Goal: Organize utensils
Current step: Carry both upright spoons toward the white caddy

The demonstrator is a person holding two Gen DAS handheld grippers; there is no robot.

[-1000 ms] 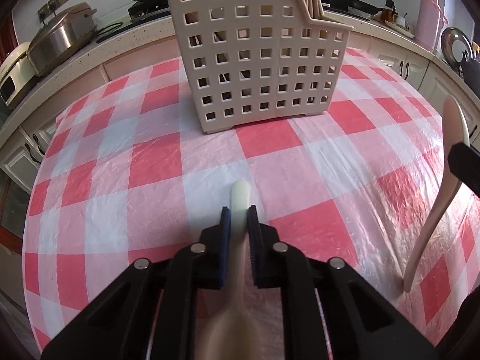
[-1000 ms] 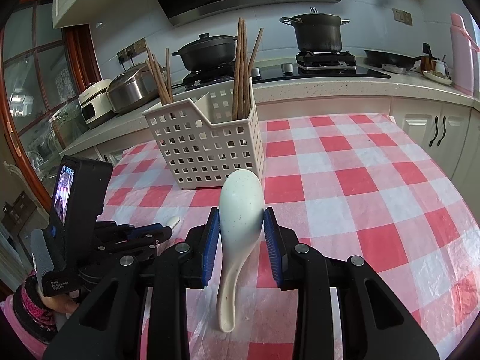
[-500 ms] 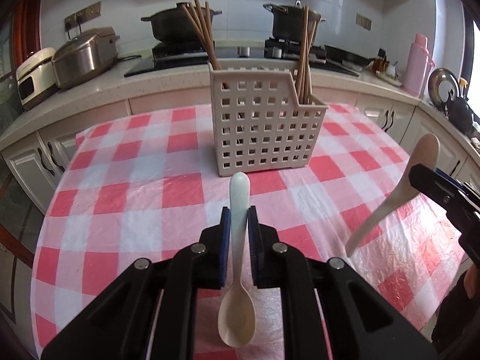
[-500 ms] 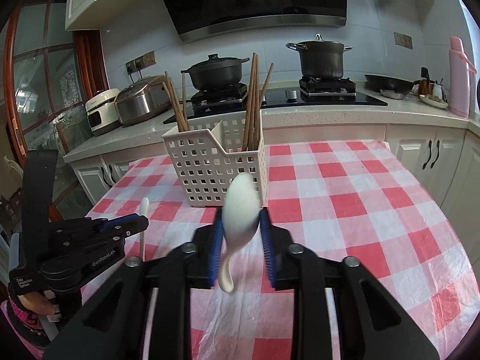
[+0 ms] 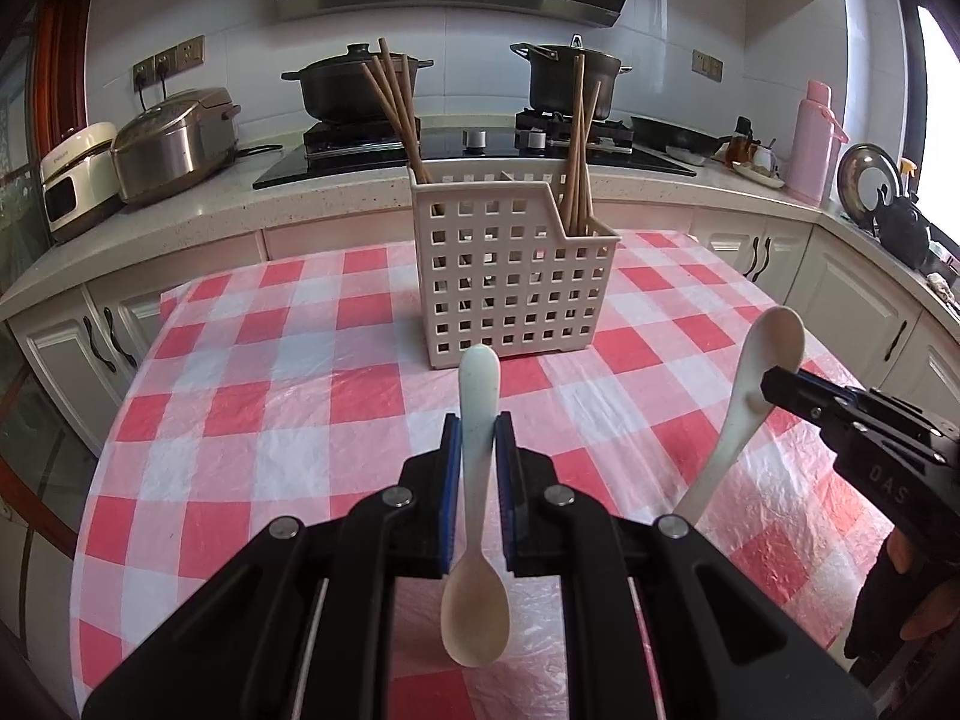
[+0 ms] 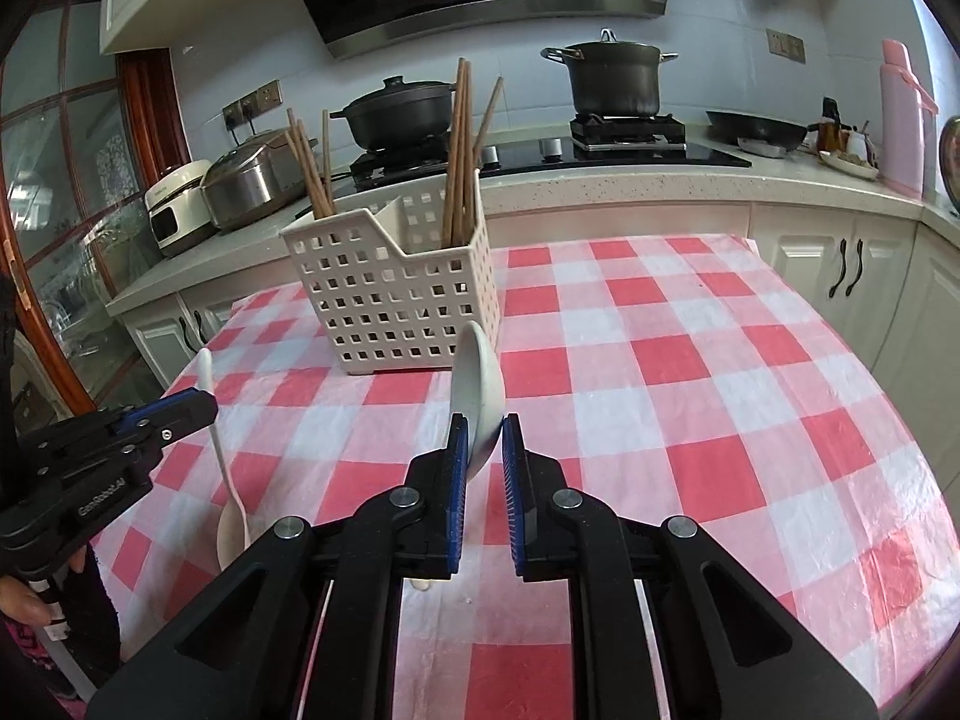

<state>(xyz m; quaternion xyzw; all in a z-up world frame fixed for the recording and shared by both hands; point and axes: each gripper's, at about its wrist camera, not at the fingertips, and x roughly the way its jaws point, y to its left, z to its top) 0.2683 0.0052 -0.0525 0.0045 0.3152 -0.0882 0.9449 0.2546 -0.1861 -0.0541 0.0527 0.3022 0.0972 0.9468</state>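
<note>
Left gripper (image 5: pixel 477 429) pinches a spoon's (image 5: pixel 477 540) handle; bowl hangs below.

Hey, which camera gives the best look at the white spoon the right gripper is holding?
The left wrist view: the white spoon shows whole, bowl up, handle hanging below the right gripper. The right wrist view shows only its bowl, edge-on between the pads.

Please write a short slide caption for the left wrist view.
Left gripper holds a cream spoon above the checked tablecloth, facing the utensil basket.
</note>
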